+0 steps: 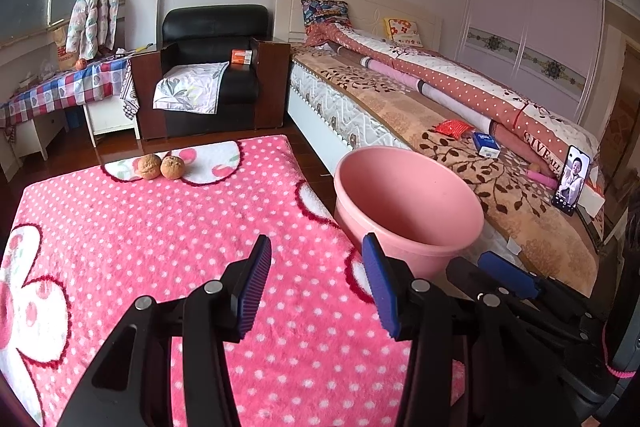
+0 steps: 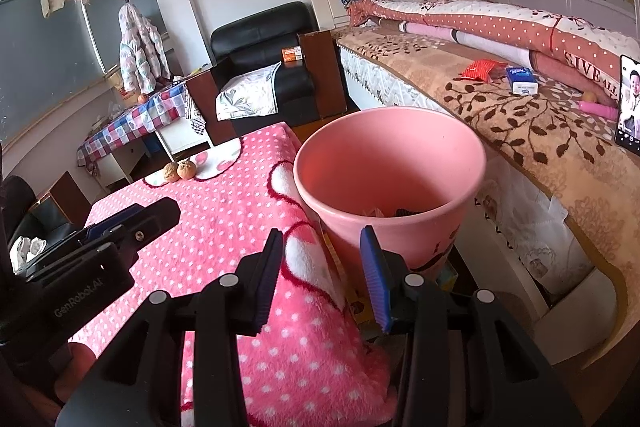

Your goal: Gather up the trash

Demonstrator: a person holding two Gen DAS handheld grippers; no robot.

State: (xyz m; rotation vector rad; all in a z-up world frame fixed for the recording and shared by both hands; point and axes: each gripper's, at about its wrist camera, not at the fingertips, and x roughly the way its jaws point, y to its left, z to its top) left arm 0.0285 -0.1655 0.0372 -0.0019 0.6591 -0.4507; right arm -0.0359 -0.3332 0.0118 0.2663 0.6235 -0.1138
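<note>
A pink bucket (image 1: 408, 203) stands beside the pink polka-dot blanket (image 1: 160, 227), next to the bed; in the right wrist view the bucket (image 2: 388, 167) holds some scraps at its bottom. Two brown dried fruit husks (image 1: 161, 167) lie at the blanket's far edge, also in the right wrist view (image 2: 179, 171). A red wrapper (image 1: 453, 127) and a blue-white tissue pack (image 1: 486, 144) lie on the bed. My left gripper (image 1: 316, 283) is open and empty over the blanket. My right gripper (image 2: 322, 275) is open and empty, just before the bucket.
A phone (image 1: 570, 181) leans on the bed (image 1: 400, 107) by a pink tube. A black armchair (image 1: 212, 67) with an orange box (image 1: 241, 57) stands at the back. A checked-cloth table (image 1: 60, 87) is far left. Wardrobe (image 1: 532, 39) behind the bed.
</note>
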